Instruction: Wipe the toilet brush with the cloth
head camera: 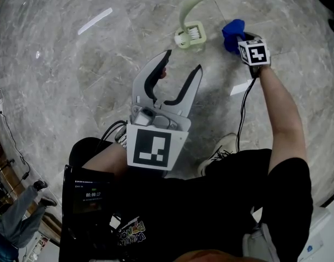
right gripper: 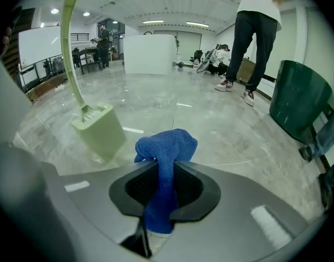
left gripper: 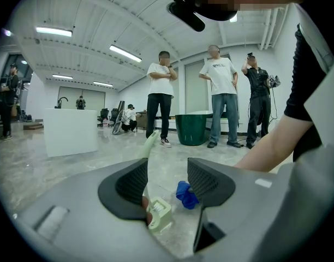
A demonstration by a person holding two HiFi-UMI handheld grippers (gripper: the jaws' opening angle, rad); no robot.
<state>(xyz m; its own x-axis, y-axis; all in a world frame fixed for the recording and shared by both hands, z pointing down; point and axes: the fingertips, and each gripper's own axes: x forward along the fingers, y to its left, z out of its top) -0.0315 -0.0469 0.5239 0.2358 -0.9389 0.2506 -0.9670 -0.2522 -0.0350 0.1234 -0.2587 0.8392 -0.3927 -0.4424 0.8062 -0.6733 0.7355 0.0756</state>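
Observation:
A pale green toilet brush [head camera: 191, 7] stands upright in its square holder [head camera: 190, 36] on the marble floor. In the right gripper view the holder [right gripper: 99, 130] sits to the left, with the brush's curved handle [right gripper: 69, 48] rising from it. My right gripper [head camera: 235, 41] is shut on a blue cloth [head camera: 232, 33], just right of the holder; the cloth [right gripper: 166, 153] bunches out between its jaws. Held nearer my body, my left gripper [head camera: 180, 72] is open with nothing in it. Through its jaws I see the holder [left gripper: 160, 214] and the cloth [left gripper: 185, 195].
Several people stand at the far side of the hall beside a dark green tub [left gripper: 191, 129]. A white counter [left gripper: 71, 131] stands at the left. A dark green bin [right gripper: 300, 105] is close on the right. My shoe [head camera: 221, 152] rests on the floor.

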